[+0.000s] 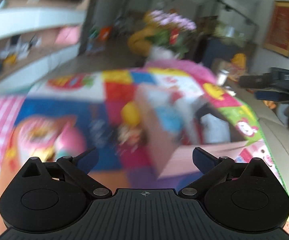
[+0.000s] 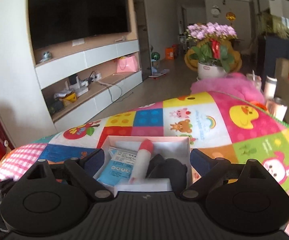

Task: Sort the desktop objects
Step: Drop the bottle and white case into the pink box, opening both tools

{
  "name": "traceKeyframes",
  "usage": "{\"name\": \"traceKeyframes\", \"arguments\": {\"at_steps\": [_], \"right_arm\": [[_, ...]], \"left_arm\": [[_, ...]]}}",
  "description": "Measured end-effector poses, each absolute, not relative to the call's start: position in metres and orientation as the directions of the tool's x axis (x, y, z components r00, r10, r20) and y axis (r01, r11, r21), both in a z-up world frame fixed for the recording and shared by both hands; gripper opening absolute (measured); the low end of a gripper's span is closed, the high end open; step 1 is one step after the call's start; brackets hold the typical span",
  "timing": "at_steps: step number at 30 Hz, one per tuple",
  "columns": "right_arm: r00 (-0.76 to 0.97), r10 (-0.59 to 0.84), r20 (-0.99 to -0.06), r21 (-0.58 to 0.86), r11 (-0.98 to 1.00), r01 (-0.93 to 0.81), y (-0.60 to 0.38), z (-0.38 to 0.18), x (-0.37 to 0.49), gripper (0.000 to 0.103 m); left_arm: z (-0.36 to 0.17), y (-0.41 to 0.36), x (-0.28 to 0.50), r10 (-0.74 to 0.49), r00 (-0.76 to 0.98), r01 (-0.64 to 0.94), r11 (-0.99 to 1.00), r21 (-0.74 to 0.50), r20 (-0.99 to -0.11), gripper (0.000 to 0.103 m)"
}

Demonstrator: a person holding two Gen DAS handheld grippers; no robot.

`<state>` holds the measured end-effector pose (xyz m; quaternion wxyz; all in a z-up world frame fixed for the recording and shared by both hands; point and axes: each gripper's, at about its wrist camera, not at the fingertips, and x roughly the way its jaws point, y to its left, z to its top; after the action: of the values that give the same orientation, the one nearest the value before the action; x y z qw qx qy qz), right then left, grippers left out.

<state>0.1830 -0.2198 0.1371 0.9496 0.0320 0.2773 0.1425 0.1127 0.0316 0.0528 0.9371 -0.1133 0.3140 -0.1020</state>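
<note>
Right gripper (image 2: 147, 160) fingers spread wide, straddling the white cardboard box (image 2: 184, 140) lower centre; left gripper (image 1: 144, 158) spread wide, gripping nothing, over the patchwork fleece blanket (image 1: 68, 108).

In the right wrist view, a white box (image 2: 148, 140) full of things sat low in the middle, blocking the way straight ahead. The colourful blanket (image 2: 254, 140) to the right and upper middle lay bare, with room to pass. Cups (image 2: 276, 108) and a flower pot (image 2: 210, 70) stood at the upper right edge.
</note>
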Motion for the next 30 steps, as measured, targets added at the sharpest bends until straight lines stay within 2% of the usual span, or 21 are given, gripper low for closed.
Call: {"name": "traceKeyframes", "arguments": {"at_steps": [6, 10, 14, 15, 17, 18, 19, 20, 24, 30], "right_arm": [[0.776, 0.288, -0.561, 0.136, 0.957, -0.256, -0.203, 0.128, 0.182, 0.095], [0.757, 0.33, -0.564, 0.128, 0.94, -0.315, -0.178, 0.129, 0.169, 0.095], [0.731, 0.359, -0.581, 0.094, 0.921, -0.377, -0.143, 0.134, 0.161, 0.094], [0.734, 0.348, -0.583, 0.075, 0.923, -0.378, -0.138, 0.136, 0.159, 0.091], [0.738, 0.334, -0.587, 0.054, 0.925, -0.376, -0.135, 0.136, 0.16, 0.07], [0.734, 0.322, -0.597, 0.06, 0.931, -0.36, -0.139, 0.134, 0.162, 0.064], [0.728, 0.302, -0.615, 0.065, 0.94, -0.334, -0.142, 0.13, 0.166, 0.051], [0.722, 0.271, -0.637, 0.07, 0.953, -0.296, -0.147, 0.124, 0.171, 0.047], [0.682, 0.236, -0.693, 0.126, 0.97, -0.208, -0.163, 0.101, 0.187, 0.047], [0.537, 0.435, -0.723, 0.428, 0.892, -0.146, -0.169, 0.067, 0.212, 0.046]], "left_arm": [[0.043, 0.053, 0.082, -0.025, 0.821, -0.05, 0.992, -0.116, -0.571, 0.103], [0.038, 0.066, 0.063, -0.039, 0.806, -0.018, 0.996, -0.09, -0.591, 0.103], [0.031, 0.079, 0.037, 0.017, 0.855, -0.059, 0.996, -0.066, -0.518, 0.103], [0.03, 0.082, 0.028, 0.023, 0.86, -0.073, 0.994, -0.079, -0.509, 0.103], [0.026, 0.09, 0.015, -0.011, 0.862, -0.072, 0.987, -0.144, -0.507, 0.103], [0.024, 0.093, 0.013, -0.038, 0.862, -0.061, 0.982, -0.179, -0.505, 0.103], [0.02, 0.095, 0.012, -0.071, 0.861, -0.045, 0.975, -0.215, -0.504, 0.103], [0.018, 0.096, 0.013, -0.092, 0.858, -0.035, 0.971, -0.237, -0.506, 0.103], [0.02, 0.095, 0.012, -0.111, 0.865, -0.023, 0.966, -0.259, -0.489, 0.103], [0.017, 0.084, 0.012, -0.11, 0.856, -0.006, 0.975, -0.223, -0.505, 0.103]]}}
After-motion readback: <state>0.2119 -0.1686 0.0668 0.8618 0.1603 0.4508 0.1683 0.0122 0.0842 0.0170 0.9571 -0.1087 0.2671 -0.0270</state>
